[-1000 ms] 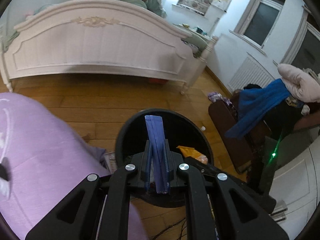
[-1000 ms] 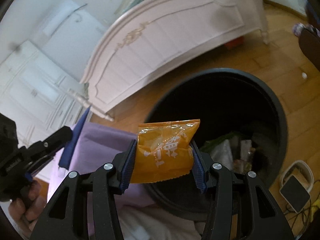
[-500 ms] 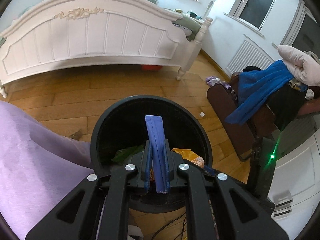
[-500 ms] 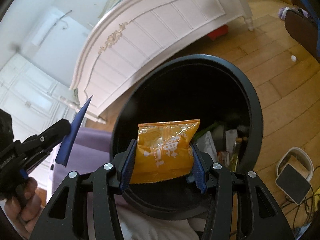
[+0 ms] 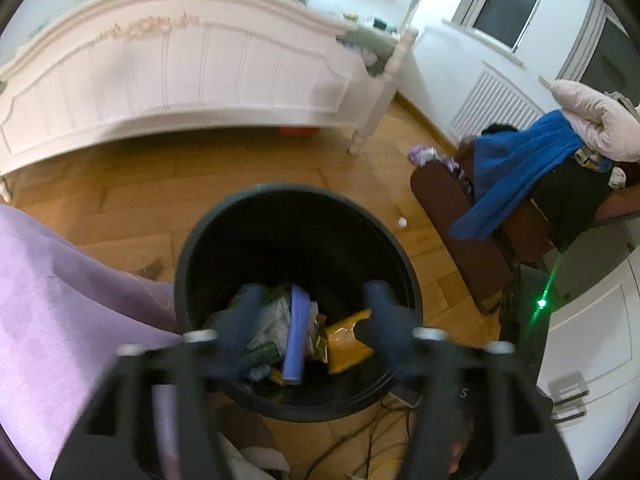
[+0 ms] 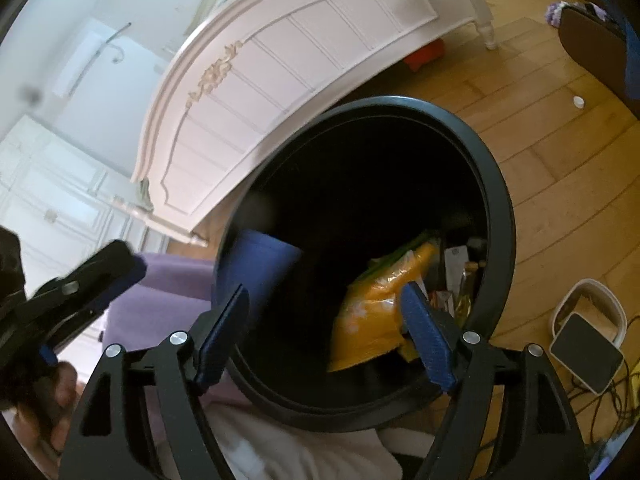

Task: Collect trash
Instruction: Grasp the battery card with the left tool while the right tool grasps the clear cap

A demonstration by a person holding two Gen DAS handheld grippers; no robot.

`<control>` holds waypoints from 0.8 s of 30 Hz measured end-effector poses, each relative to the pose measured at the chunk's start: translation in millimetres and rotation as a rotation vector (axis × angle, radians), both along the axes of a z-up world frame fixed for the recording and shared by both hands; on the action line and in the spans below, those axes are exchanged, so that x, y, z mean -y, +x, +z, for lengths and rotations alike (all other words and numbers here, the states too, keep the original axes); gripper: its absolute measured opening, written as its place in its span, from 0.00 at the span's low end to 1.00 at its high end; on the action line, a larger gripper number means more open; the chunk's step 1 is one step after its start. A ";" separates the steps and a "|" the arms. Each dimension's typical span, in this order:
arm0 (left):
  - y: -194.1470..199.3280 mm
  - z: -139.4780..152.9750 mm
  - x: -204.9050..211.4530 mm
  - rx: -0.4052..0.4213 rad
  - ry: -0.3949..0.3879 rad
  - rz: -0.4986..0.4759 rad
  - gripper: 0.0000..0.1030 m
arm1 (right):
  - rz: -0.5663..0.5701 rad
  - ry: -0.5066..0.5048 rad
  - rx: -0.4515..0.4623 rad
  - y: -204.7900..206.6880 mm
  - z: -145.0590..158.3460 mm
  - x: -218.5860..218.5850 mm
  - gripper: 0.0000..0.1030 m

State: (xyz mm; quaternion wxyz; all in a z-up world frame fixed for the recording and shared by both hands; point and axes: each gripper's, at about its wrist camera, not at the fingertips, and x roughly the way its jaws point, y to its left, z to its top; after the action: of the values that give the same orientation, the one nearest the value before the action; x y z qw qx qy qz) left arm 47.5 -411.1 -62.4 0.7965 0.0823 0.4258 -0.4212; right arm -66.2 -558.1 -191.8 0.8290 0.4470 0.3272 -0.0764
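Wooden flooring (image 5: 132,184) runs from a white bed footboard (image 5: 172,76) to a black trash bin (image 5: 192,264), which stands just beside a purple cover (image 5: 60,304), and both grippers hang over its mouth. The left gripper (image 5: 308,320) has just been opening; its fingers stand spread and blurred, and the blue wrapper (image 5: 295,336) lies clear of them, down among the litter inside the bin. The right gripper (image 6: 324,320) has just been opening too: its fingers are apart, and the orange snack packet (image 6: 372,312) sits between them, tipped into the bin, close against the right-hand pad. Whether it touches that pad I cannot tell, but nothing pinches it. The step in hand is the release, and it looks all but done. To finish it well, I would keep both sets of fingers wide and centred over the opening until the packet has plainly fallen free, then lift straight up so no pad drags it back over the rim. A crinkly foil bag may cling to a rubber pad; a small shake should free it. Cables (image 6: 600,396) and a white charger (image 6: 586,354) lie near the bin's base, so withdraw upward, not sideways.
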 end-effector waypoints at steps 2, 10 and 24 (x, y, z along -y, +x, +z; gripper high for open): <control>-4.1 7.4 -9.1 0.029 -0.023 -0.001 0.76 | 0.001 -0.007 -0.002 0.3 3.3 -2.1 0.77; -4.3 28.1 -60.8 0.103 -0.037 0.077 0.90 | 0.050 -0.067 0.011 12.8 31.5 -32.0 0.77; 9.0 70.4 -182.2 0.256 -0.056 0.339 0.94 | 0.215 -0.229 0.104 50.1 110.9 -117.9 0.77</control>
State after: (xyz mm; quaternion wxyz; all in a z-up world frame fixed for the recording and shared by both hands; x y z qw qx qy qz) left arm 56.6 -228.9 8.0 0.9055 0.0401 0.3173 -0.2790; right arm -16.1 -440.2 -80.9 0.8938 0.3154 0.3188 -0.0007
